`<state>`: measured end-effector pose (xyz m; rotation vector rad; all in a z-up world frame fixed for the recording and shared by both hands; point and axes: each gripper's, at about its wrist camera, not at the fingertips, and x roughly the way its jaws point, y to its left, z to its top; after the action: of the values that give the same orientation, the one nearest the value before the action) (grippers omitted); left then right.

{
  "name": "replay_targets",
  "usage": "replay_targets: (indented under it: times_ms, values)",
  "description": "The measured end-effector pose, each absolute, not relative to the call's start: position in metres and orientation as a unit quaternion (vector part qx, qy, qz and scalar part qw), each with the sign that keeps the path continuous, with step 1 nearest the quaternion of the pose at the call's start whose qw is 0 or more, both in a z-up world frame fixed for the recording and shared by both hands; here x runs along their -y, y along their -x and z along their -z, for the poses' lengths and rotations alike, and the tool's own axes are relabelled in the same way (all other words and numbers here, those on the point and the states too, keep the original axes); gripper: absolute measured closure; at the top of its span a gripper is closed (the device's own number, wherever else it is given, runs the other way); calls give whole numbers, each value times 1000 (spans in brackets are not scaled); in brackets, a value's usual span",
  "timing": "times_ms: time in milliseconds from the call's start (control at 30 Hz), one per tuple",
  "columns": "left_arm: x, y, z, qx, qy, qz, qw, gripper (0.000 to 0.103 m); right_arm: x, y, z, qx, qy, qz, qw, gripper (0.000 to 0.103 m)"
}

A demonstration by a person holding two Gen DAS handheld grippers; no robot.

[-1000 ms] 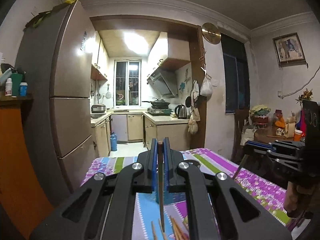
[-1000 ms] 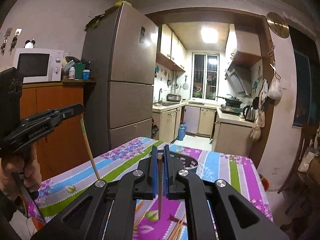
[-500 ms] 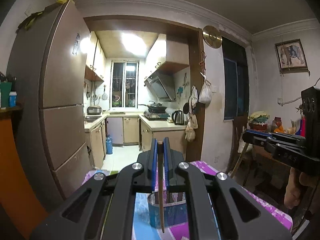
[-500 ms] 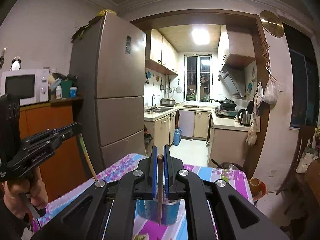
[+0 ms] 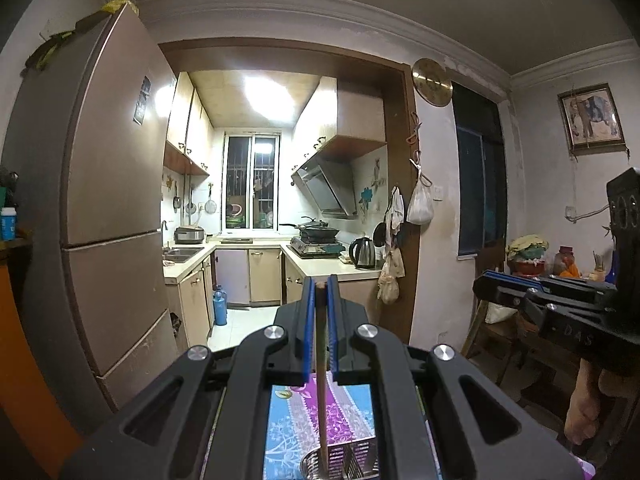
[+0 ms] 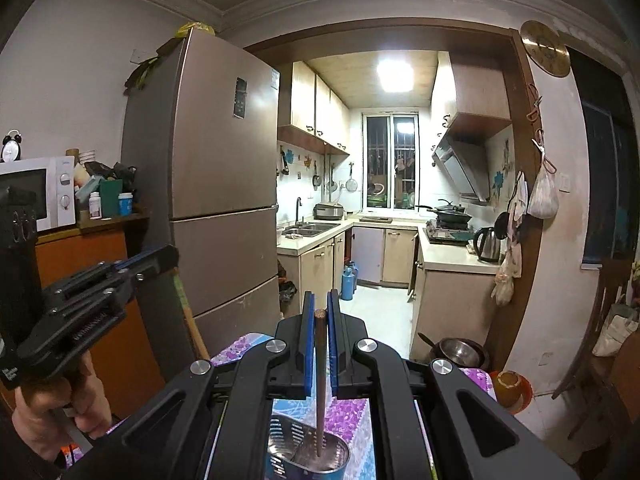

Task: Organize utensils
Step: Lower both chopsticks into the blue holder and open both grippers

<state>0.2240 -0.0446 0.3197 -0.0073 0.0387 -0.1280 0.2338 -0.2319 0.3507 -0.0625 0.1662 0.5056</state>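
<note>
Both held about level above the holder [image 6: 308, 454]: my left gripper [image 5: 320, 296] and right gripper [image 6: 319, 312] each pinch one upright chopstick [image 6: 320, 380].

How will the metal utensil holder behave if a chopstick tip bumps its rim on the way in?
The holder looks like thin perforated steel and nearly empty, so probably light and apt to slide on the tablecloth. It is upright and tall for its base, so a sideways knock might tip it. The chopstick in the right gripper looks stiff, so it would likely pass the push on.
</note>
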Motion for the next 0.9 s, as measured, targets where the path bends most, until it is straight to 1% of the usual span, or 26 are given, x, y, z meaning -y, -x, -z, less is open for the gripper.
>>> replay_targets:
  times_ms: [233, 533, 767, 800, 867, 900]
  values:
    - [51, -252, -294, -52, -2, 67, 996, 98, 227, -260, -327, -106, 27, -252, 962, 96]
    - [49, -275, -264, -89, 7, 66, 994, 98, 217, -285, -277, -151, 28, -252, 955, 96]
    - [47, -285, -257, -102, 10, 61, 993, 98, 214, -295, -265, -163, 24, -250, 954, 96]
    - [47, -285, -256, -104, 9, 61, 993, 96, 215, -295, -264, -163, 22, -250, 954, 95]
    - [48, -285, -256, -104, 10, 60, 993, 77, 215, -295, -265, -165, 22, -250, 954, 95]
    - [48, -283, -254, -102, 9, 58, 993, 61, 215, -294, -264, -165, 22, -249, 954, 91]
